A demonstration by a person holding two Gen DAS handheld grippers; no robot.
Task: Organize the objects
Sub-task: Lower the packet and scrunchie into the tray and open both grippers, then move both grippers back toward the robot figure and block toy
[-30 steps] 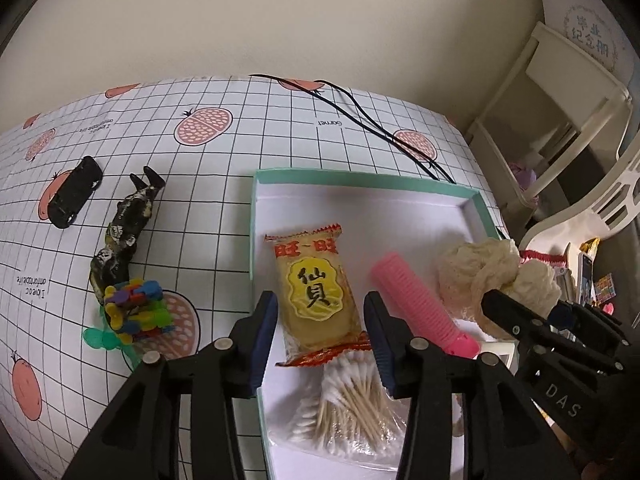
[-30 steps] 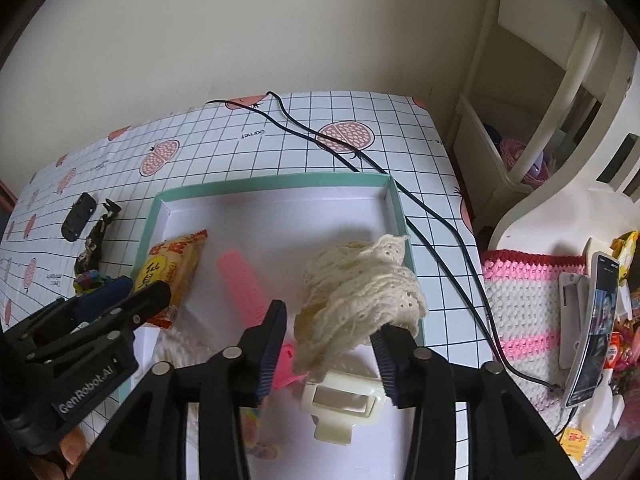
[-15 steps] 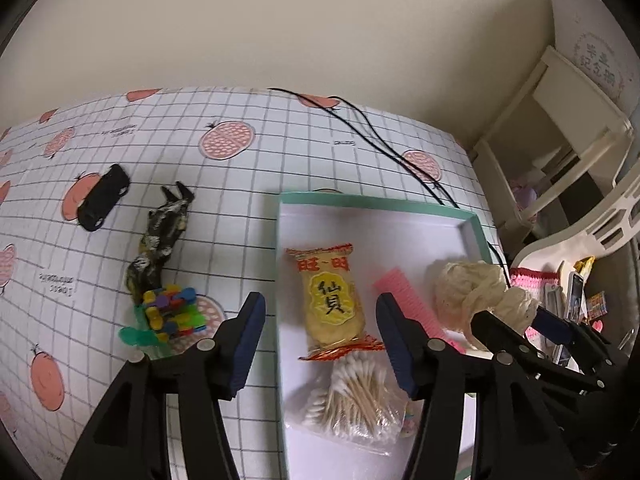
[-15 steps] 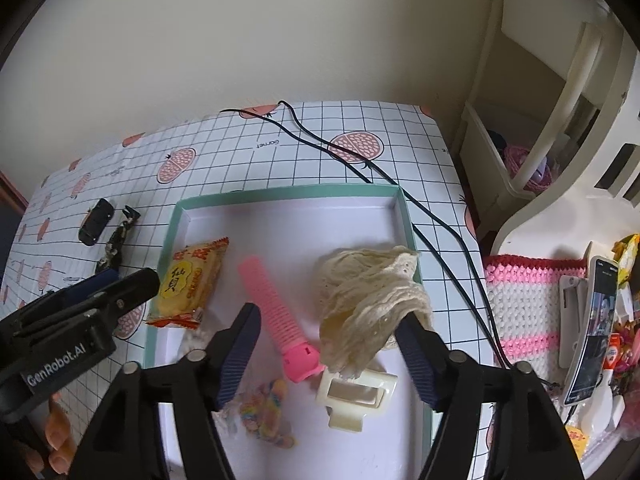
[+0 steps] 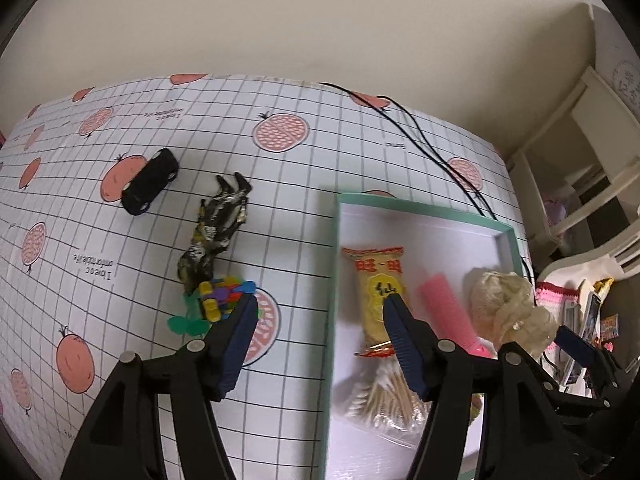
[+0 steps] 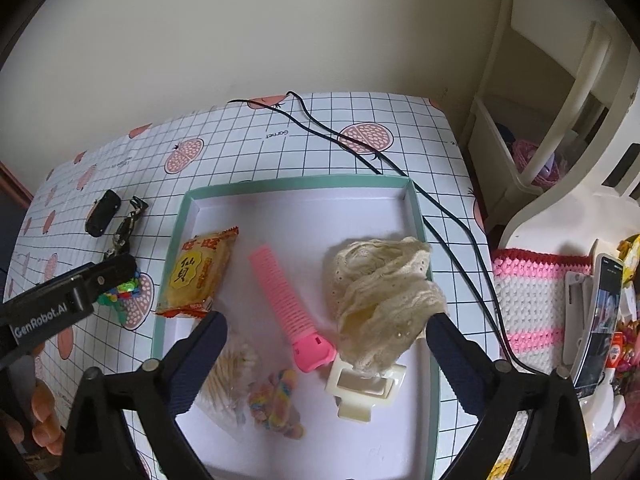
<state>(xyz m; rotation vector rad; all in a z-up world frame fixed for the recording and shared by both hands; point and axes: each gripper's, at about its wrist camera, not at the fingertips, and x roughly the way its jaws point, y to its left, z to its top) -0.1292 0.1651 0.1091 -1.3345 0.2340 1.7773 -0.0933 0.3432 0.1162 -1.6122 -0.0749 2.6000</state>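
Observation:
A green-rimmed tray (image 6: 182,216) (image 5: 335,240) holds a yellow snack packet (image 6: 200,272) (image 5: 374,276), a pink comb (image 6: 286,300) (image 5: 444,304), a cream lace cloth (image 6: 380,296) (image 5: 508,304), a cream hair claw (image 6: 360,386), a bag of cotton swabs (image 6: 230,372) (image 5: 384,400) and a colourful candy bag (image 6: 276,404). Left of the tray lie a black toy car (image 5: 150,186) (image 6: 103,218), a dark figurine (image 5: 212,232) (image 6: 126,230) and a multicoloured block toy (image 5: 218,300) (image 6: 120,290). My left gripper (image 5: 320,304) hangs open over the tray's left rim. My right gripper (image 6: 326,324) is open wide above the tray.
Black cables (image 6: 360,152) run across the grid-patterned tablecloth (image 5: 120,280) behind the tray. A knitted pink-and-white cover (image 6: 536,304) and a phone (image 6: 600,320) sit off the table's right edge, beside white furniture (image 6: 560,120). A wall stands behind the table.
Both grippers have opened wider and pulled back from the tray. The left gripper has shifted left, from around the snack packet to over the tray's left rim.

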